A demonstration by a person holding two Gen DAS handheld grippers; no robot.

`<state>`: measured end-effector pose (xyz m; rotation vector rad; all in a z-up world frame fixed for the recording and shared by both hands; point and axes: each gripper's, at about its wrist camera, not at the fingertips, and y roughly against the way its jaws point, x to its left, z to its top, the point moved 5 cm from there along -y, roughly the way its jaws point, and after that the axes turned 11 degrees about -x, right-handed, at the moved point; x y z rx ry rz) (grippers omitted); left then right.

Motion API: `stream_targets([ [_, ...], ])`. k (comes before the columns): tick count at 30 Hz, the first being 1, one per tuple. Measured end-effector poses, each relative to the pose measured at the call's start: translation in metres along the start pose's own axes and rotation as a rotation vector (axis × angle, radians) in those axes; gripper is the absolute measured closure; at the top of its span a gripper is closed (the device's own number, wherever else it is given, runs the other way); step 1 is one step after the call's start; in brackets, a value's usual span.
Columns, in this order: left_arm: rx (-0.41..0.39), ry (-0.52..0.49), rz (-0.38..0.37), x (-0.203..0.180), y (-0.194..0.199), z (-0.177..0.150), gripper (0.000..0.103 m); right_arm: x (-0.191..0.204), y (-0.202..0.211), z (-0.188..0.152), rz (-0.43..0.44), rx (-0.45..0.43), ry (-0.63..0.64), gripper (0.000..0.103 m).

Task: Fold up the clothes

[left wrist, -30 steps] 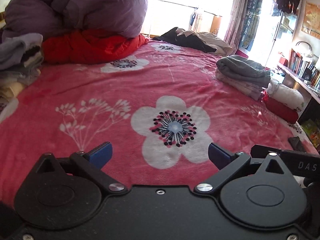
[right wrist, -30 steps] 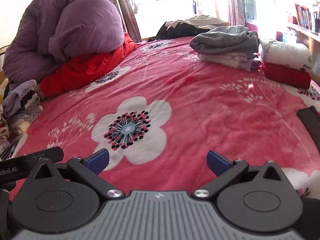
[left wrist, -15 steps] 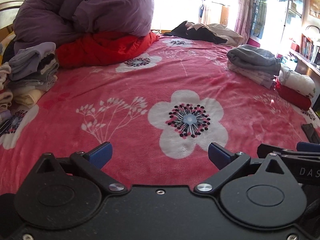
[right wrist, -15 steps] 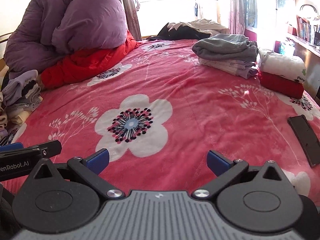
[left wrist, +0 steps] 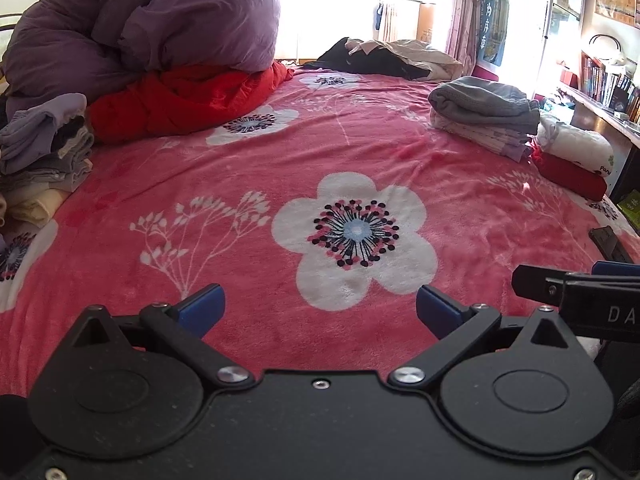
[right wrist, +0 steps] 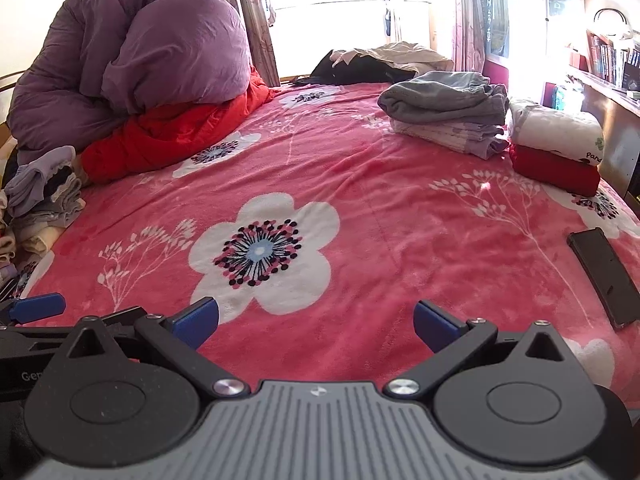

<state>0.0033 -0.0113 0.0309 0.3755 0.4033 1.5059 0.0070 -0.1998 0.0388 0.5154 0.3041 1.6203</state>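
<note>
My left gripper [left wrist: 320, 308] hangs open over the pink flowered blanket [left wrist: 256, 168] with nothing between its blue pads. My right gripper [right wrist: 316, 318] is open too, and empty, just beside it. A folded stack topped by a grey garment [left wrist: 484, 108] [right wrist: 444, 100] rests at the far right of the bed. A pile of loose clothes [left wrist: 44, 152] [right wrist: 40, 192] lies at the left edge. A dark and beige heap of clothes [left wrist: 384, 56] [right wrist: 380, 60] sits at the far end by the window.
A purple duvet [left wrist: 160, 28] lies bunched on a red quilt [left wrist: 180, 96] at the back left. A white bundle on a red one [right wrist: 556, 148] sits right of the folded stack. A black phone [right wrist: 604, 276] lies near the right edge. Bookshelves [left wrist: 608, 80] line the right wall.
Both grippers have pulled back and risen a little, so more of the bed and the left clothes pile shows. Their jaws stay open and empty.
</note>
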Motion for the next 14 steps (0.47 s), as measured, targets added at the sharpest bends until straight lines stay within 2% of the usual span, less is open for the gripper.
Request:
stream_targets([
  [5,-0.003,-0.006,0.0,0.0,-0.005,-0.002,0.0,-0.004,-0.007,-0.004,-0.012,0.01,-0.005,0.0],
  [9,0.001,0.028,-0.009,0.006,-0.008,-0.004,0.0,-0.003,-0.012,-0.008,-0.01,0.021,-0.005,0.0],
  [14,-0.037,0.036,-0.014,0.01,-0.005,-0.002,0.0,-0.001,-0.016,-0.011,-0.01,0.023,0.009,0.0],
])
